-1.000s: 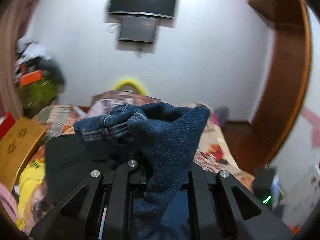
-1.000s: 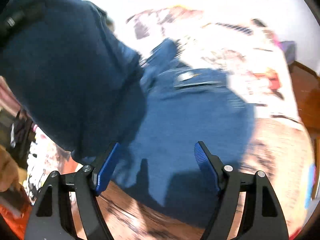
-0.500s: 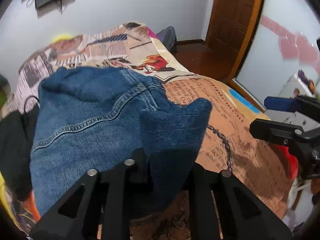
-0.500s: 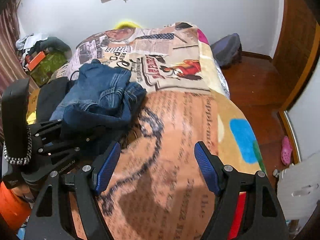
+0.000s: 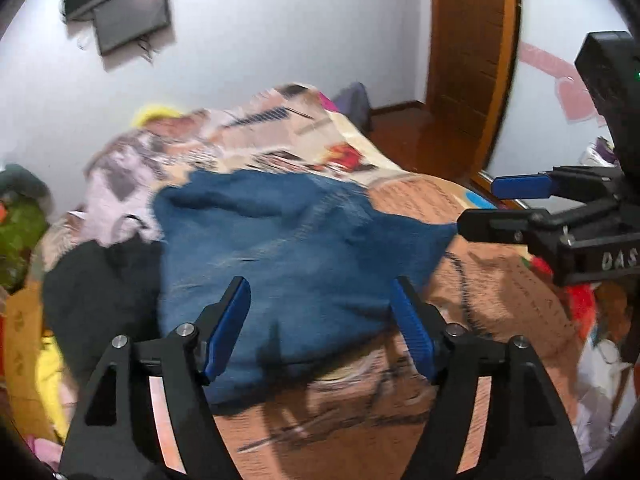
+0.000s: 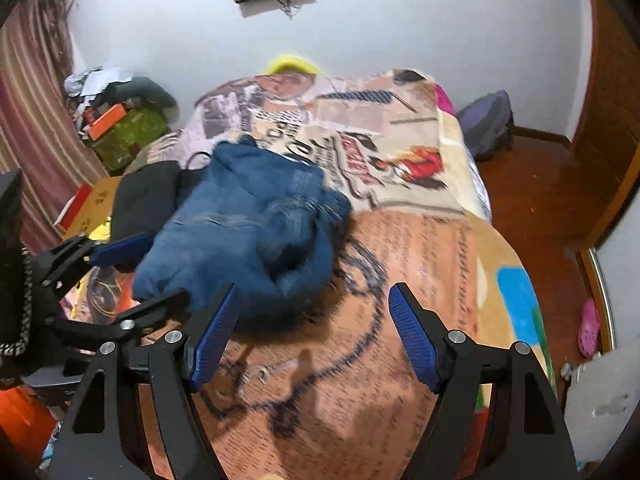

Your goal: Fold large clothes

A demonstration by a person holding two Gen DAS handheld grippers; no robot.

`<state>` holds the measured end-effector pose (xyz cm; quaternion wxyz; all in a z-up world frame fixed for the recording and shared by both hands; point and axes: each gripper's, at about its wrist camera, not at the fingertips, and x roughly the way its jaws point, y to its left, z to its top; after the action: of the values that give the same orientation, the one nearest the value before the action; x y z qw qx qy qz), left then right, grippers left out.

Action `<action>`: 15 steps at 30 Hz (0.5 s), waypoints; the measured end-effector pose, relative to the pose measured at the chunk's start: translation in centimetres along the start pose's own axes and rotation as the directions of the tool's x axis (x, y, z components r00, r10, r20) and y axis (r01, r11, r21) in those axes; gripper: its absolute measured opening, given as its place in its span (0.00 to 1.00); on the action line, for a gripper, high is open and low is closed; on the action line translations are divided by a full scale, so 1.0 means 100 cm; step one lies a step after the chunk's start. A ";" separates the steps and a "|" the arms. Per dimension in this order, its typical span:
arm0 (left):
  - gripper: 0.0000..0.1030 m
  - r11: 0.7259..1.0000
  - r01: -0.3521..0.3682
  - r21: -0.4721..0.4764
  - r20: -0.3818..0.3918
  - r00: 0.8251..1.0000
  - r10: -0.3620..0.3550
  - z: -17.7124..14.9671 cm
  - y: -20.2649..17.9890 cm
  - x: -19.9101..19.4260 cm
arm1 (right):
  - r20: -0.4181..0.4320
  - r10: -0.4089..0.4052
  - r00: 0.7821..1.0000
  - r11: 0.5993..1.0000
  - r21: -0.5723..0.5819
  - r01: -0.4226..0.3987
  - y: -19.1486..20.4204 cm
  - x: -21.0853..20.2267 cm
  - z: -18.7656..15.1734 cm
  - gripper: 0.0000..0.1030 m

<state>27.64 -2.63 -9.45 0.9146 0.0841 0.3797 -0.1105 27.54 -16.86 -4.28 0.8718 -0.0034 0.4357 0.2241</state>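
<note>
The left gripper (image 5: 320,324) has its jaws spread wide apart with nothing between them; its blue pads (image 5: 226,326) frame the lower centre of the left wrist view. The right gripper (image 6: 310,332) likewise has its jaws apart and empty, its blue pads (image 6: 414,338) framing the lower centre of the right wrist view. In the left wrist view, the right gripper (image 5: 516,204) enters from the right edge at mid-height, and its lower finger tip lies just beside the right corner of the jeans (image 5: 288,256). In the right wrist view, the left gripper (image 6: 138,270) enters from the left edge, and its fingers lie on either side of the near-left end of the jeans (image 6: 248,232); contact cannot be determined because of blur. The jeans lie in a bunched, folded heap on the bed (image 6: 420,280), in the centre of the left wrist view and left of centre in the right wrist view. The bed carries a printed blanket (image 5: 500,288) with orange and beige areas. A black garment (image 5: 96,292) lies just beside the jeans toward the left of the frame. A dark screen (image 5: 124,8) is mounted on the white wall in the upper left of the left wrist view. A wooden door (image 5: 468,52) stands in the upper right. A striped curtain (image 6: 32,92) hangs along the left edge of the right wrist view.
</note>
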 end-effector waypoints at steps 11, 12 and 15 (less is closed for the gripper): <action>0.87 0.970 -0.117 -0.215 -0.100 0.990 0.097 -0.025 0.112 0.028 | -0.139 0.012 0.990 1.000 -0.002 -0.012 0.008 0.061 -0.001 0.71; 0.87 0.965 -0.115 -0.234 -0.125 0.988 0.087 -0.031 0.119 0.035 | -0.160 0.006 0.987 1.000 -0.001 -0.006 0.005 0.065 -0.005 0.71; 0.87 0.943 -0.062 -0.326 -0.199 0.980 -0.004 -0.051 0.139 0.063 | -0.190 0.019 0.982 1.000 0.018 -0.015 -0.003 0.070 -0.014 0.73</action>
<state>32.25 11.05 -16.51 0.8753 -0.0543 0.4801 -0.0229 30.21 -14.67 -10.48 0.8242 -0.0139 0.5188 0.2265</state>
